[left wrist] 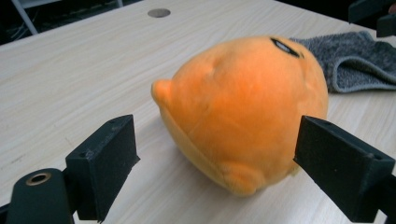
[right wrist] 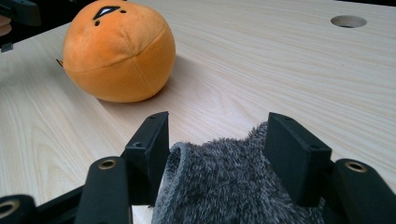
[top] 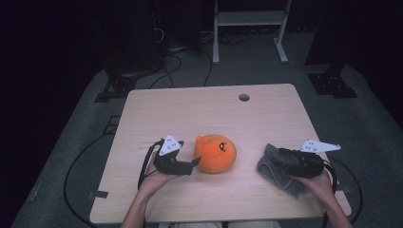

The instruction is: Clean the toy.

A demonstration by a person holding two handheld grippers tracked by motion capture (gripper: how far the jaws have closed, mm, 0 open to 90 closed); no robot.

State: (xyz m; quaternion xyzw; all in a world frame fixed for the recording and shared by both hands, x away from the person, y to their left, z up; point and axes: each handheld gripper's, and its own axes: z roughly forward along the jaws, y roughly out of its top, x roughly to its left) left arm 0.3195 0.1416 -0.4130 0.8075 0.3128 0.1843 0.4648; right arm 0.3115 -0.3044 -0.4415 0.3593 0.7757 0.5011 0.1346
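Left claw (top: 195, 162) open, empty; orange plush (top: 215, 153) just beyond jaws. Right claw (right wrist: 215, 140) open, astride grey cloth (right wrist: 233, 186).

Round orange plush toy (top: 215, 153) lies mid-table, well apart from crumpled grey cloth (top: 277, 170)

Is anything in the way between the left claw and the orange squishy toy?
No, nothing visible blocks it. The left claw sits right beside the orange plush toy with its jaws open, and in the left gripper view the toy fills the space just ahead of them. The grey cloth lies on the toy's far side, under the right claw.
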